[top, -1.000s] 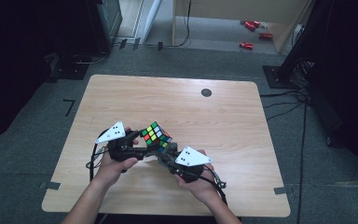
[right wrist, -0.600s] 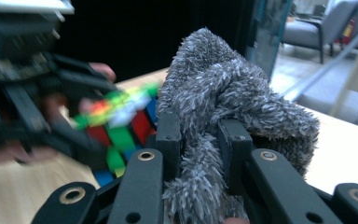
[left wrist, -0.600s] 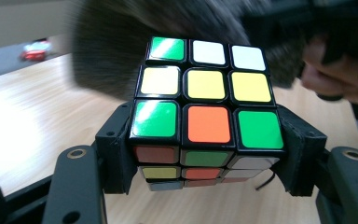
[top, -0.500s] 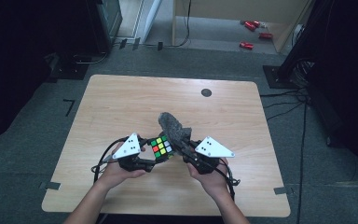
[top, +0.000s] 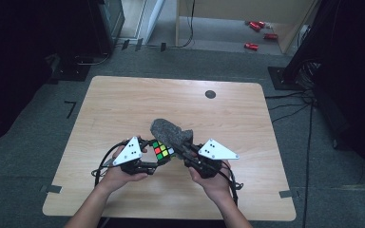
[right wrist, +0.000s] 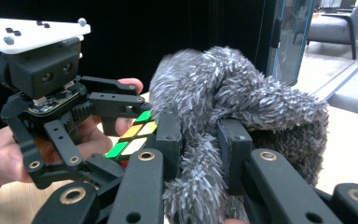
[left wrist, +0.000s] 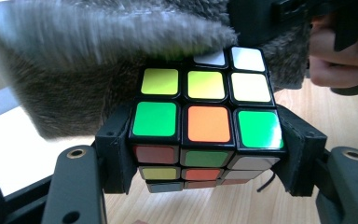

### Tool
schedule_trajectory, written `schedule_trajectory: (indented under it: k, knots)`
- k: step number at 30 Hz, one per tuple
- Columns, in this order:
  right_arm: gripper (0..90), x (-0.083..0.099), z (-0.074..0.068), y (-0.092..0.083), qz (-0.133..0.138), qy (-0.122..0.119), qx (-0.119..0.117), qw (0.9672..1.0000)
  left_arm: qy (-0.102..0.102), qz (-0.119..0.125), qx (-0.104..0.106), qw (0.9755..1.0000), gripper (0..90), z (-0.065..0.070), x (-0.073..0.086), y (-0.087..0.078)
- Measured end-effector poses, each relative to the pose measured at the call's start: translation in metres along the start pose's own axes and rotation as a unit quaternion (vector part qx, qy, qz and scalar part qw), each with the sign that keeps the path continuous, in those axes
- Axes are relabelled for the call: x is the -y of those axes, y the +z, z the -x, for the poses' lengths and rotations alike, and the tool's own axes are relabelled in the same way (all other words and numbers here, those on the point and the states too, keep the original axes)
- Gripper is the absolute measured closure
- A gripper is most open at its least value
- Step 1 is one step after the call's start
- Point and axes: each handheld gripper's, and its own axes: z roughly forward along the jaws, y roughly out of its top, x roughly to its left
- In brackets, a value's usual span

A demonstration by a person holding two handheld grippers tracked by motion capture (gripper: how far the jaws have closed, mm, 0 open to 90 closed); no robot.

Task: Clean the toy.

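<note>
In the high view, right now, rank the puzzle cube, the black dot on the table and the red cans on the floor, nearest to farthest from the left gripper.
1. Puzzle cube: clamped in the left gripper, beside the grey furry cloth.
2. Black dot: far side of the table, toward the right.
3. Red cans: on the floor beyond the table, upper right.

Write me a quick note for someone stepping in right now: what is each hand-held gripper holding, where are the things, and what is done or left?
Left hand-held gripper: shut on the puzzle cube, jaws pressing its two sides, held above the table.
Right hand-held gripper: shut on the grey furry cloth, a fold pinched between its jaws.
Where things are: the cloth drapes over the far top edge of the cube, touching it; both are near the table's front middle.
Done: both things are picked up and brought together.
Left: probably wiping the cube's faces with the cloth, then setting both down.
</note>
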Motion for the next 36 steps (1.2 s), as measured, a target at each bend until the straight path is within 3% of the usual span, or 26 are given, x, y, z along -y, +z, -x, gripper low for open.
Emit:
schedule_trajectory:
  k: [3,6,9,14,19,24,25,27,28,30,31,32,36]
  knots:
    - [75.1,0.005,0.006,0.002,-0.01,0.011,0.008,0.9999,-0.004,0.009,0.004,0.9999,35.2,0.0,-0.003,-0.003]
    - [75.1,0.01,0.011,0.003,-0.018,0.029,0.007,0.9994,-0.006,0.002,-0.002,1.0,35.2,-0.002,-0.001,-0.001]
    - [75.0,0.005,0.007,0.001,-0.007,0.028,-0.008,0.9996,-0.013,0.0,-0.004,0.9999,35.2,-0.004,0.001,-0.001]
    - [75.1,0.004,0.005,0.001,-0.007,0.025,-0.007,0.9996,-0.013,0.001,-0.009,0.9999,35.3,-0.004,0.0,-0.002]
    - [75.1,0.015,0.016,0.005,-0.026,0.035,0.017,0.9989,-0.018,-0.004,-0.016,0.9997,35.3,-0.006,0.0,-0.003]
    - [75.0,0.011,0.023,0.0,-0.024,0.015,0.057,0.998,-0.025,-0.022,-0.034,0.9989,35.2,-0.011,0.004,-0.002]
    - [75.0,0.012,0.03,-0.003,-0.024,0.009,0.086,0.9959,-0.028,-0.026,-0.035,0.9987,35.2,-0.012,0.005,-0.001]
    - [75.0,0.012,0.03,-0.003,-0.024,0.009,0.086,0.9959,-0.029,-0.028,-0.037,0.9985,35.2,-0.012,0.005,-0.001]
    - [75.0,0.012,0.033,-0.004,-0.025,0.002,0.099,0.9948,-0.031,-0.036,-0.043,0.9979,35.2,-0.013,0.006,0.001]
    - [75.0,0.017,0.054,-0.013,-0.026,-0.001,0.159,0.9869,-0.039,-0.049,-0.051,0.9967,35.2,-0.014,0.009,0.004]
    - [75.0,0.017,0.054,-0.013,-0.026,-0.001,0.159,0.9869,-0.039,-0.049,-0.051,0.9967,35.2,-0.014,0.009,0.004]
    - [75.0,0.019,0.067,-0.018,-0.026,0.006,0.183,0.9828,-0.043,-0.056,-0.055,0.996,35.2,-0.015,0.011,0.006]
    - [74.9,0.026,0.085,-0.026,-0.031,0.007,0.218,0.9755,-0.048,-0.071,-0.064,0.9943,35.2,-0.016,0.015,0.011]
